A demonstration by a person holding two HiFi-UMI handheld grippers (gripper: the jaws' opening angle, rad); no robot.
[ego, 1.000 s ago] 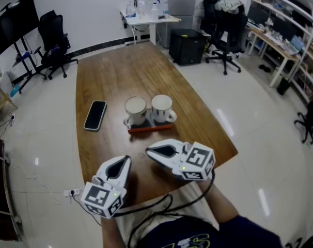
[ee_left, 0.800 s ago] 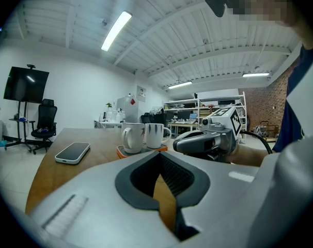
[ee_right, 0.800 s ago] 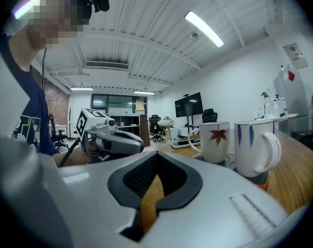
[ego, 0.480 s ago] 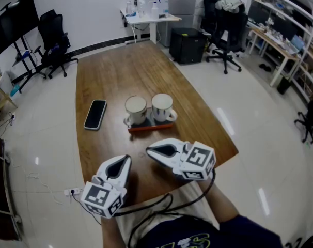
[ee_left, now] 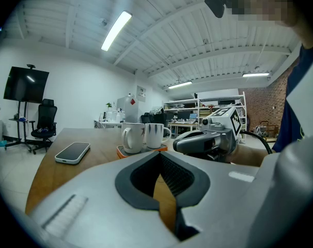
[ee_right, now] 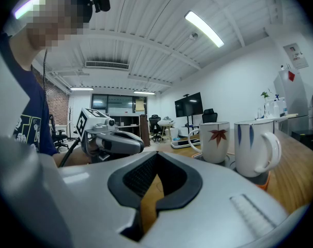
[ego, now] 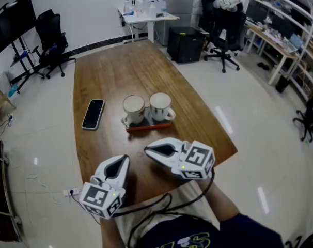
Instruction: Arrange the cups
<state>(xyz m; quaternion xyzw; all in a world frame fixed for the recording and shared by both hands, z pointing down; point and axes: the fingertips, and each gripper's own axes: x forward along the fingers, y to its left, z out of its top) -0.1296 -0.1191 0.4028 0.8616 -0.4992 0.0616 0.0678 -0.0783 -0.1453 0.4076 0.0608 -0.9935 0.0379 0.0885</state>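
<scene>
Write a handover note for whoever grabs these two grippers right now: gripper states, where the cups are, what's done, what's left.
Left gripper: shut, empty, over the near end of the brown wooden table.
Right gripper: shut, empty, beside it.
Cups: white ceramic mug with a red leaf and white ceramic mug with blue marks stand upright, side by side, on the orange tray mid-table, handles outward.
Done: both mugs appear set on the tray.
Left: likely nothing; neither gripper touches them.
</scene>
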